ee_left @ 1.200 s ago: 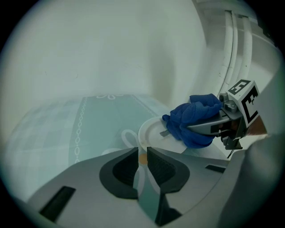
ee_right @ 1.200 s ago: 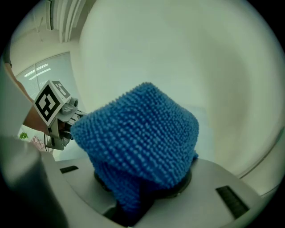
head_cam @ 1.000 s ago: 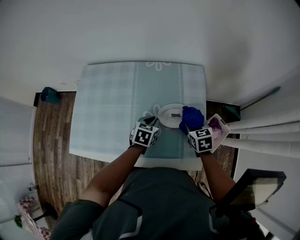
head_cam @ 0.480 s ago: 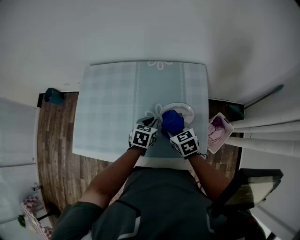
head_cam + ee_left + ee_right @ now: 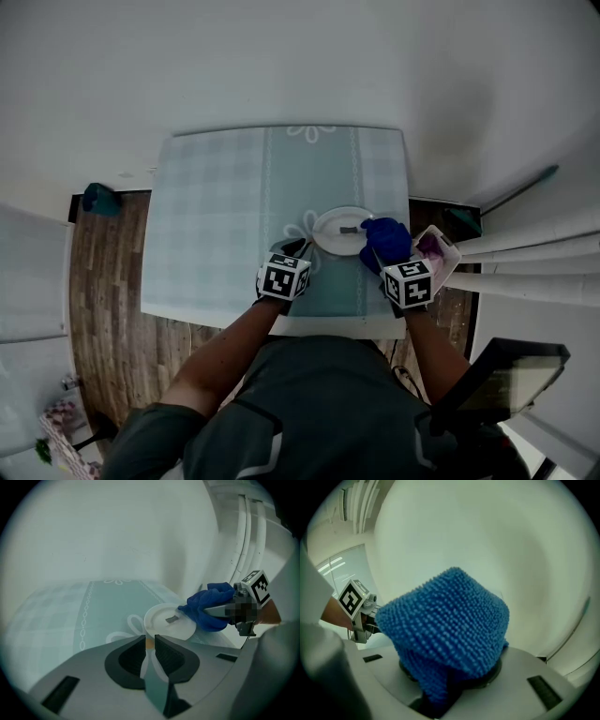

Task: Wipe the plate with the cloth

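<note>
A white plate (image 5: pixel 337 234) (image 5: pixel 161 625) lies on the teal tablecloth (image 5: pixel 234 206), with a dark smear (image 5: pixel 350 230) (image 5: pixel 171 618) near its middle. My left gripper (image 5: pixel 305 248) (image 5: pixel 149 643) is shut on the plate's near-left rim. A bunched blue cloth (image 5: pixel 387 239) (image 5: pixel 208 607) (image 5: pixel 450 620) sits in my right gripper (image 5: pixel 384 253), which is shut on it. The cloth rests at the plate's right edge, beside the smear. In the right gripper view the cloth hides the jaws and the plate.
A small white basket (image 5: pixel 441 267) with purple contents stands just off the table's right edge. White curtain folds (image 5: pixel 534 258) hang at the right. Wooden floor (image 5: pixel 103 281) shows at the left with a teal object (image 5: pixel 97 196) on it.
The right gripper swept the cloth from the plate's right side across to its near-left part, then back to the right edge. The left gripper stayed at the rim.
</note>
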{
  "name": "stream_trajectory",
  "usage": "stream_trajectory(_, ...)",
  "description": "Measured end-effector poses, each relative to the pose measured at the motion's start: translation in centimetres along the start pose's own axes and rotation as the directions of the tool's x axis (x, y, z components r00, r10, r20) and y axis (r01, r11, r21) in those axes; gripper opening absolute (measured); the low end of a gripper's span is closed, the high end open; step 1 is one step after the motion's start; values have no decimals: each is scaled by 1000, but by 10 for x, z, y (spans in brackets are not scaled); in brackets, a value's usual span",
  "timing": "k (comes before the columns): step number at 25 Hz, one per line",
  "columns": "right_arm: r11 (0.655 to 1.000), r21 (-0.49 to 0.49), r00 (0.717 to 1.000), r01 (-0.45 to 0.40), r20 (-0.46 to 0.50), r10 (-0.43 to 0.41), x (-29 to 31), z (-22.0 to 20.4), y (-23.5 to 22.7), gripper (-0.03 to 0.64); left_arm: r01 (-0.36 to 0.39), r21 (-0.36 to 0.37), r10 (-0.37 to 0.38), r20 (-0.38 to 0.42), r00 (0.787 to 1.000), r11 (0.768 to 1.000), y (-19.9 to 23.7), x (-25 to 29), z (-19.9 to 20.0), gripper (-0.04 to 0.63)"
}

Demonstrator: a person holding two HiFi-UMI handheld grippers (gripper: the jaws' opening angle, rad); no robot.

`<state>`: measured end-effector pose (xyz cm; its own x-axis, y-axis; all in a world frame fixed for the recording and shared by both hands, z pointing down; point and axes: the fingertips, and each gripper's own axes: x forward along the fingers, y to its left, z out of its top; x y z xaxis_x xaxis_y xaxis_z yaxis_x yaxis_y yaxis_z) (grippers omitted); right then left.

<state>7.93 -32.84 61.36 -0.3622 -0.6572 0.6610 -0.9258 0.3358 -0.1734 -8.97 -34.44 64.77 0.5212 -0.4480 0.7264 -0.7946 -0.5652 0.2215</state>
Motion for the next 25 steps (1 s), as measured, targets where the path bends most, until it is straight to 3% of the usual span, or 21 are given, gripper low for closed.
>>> stream_trajectory(6,1000,-3,998,17,59,-16,14,42,-7,121,7,2,-7,22,1000,1000,1,-4,7,69)
stream_trajectory(9,999,-6,998,49,39,-49,34,49,-18,121,14,-1,-14,36,999,1000,0,-7,11,69)
stream_trajectory(12,998,-21,998,58,-2,-58,39,39,-19,121,18,-1,-18,48,999,1000,0,-13,12,69)
stream_trajectory(25,1000,3,1000,2,-13,-2,-13,-13,12,121,32,-47,-26,112,993,998,-6,-26,17,69)
